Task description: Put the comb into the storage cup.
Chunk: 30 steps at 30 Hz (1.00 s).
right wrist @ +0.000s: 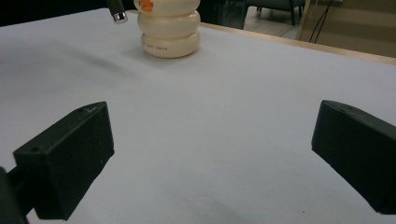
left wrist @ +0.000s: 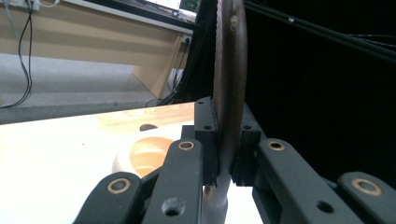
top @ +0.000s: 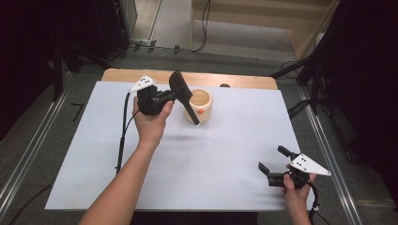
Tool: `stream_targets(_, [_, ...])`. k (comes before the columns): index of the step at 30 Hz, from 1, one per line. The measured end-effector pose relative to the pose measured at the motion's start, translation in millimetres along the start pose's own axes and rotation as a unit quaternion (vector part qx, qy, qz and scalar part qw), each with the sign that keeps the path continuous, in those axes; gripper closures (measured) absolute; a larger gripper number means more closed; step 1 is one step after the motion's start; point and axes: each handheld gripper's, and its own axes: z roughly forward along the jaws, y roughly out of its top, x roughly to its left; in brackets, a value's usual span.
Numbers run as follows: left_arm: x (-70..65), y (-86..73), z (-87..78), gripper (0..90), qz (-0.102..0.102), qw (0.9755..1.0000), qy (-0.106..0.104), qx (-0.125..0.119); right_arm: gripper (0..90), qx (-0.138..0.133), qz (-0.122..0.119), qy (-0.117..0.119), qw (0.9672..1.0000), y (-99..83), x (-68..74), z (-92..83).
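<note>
White sheet [top: 187,173] covers wooden table [top: 244,80]. Grey floor [top: 42,136] around it, metal rails [top: 28,154] either side. Cables [top: 204,23] on floor behind. Dark surroundings left and right.

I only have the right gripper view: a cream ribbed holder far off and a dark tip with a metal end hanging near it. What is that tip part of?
Observer: It is the handle end of a black spatula, held up by the left gripper beside the cream holder.
Operator: Is the grip firm?
Observer: In the left gripper view the fingers are shut on the spatula's neck.
Operator: Anything inside the holder?
Observer: From the high view its inside looks empty.
Operator: Where am I?
Observer: The right gripper sits open over the table's near right corner.
</note>
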Motion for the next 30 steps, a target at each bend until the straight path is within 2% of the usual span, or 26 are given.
stream_targets(15, [3.2,13.8,13.9,84.2,0.002,1.0000,0.005,-0.004,0.0,0.003,0.000,0.001,1.0000,-1.3,-0.8,1.6])
stream_targets(24, [5.8,25.1,16.2,84.2,-0.005,0.9999,0.002,-0.013,0.0,0.005,0.000,0.002,1.0000,-1.4,-0.9,2.5])
stream_targets(30, [5.3,32.7,17.0,84.3,-0.002,0.9998,0.006,-0.018,0.0,0.004,0.000,0.002,1.0000,-1.5,-0.9,2.7])
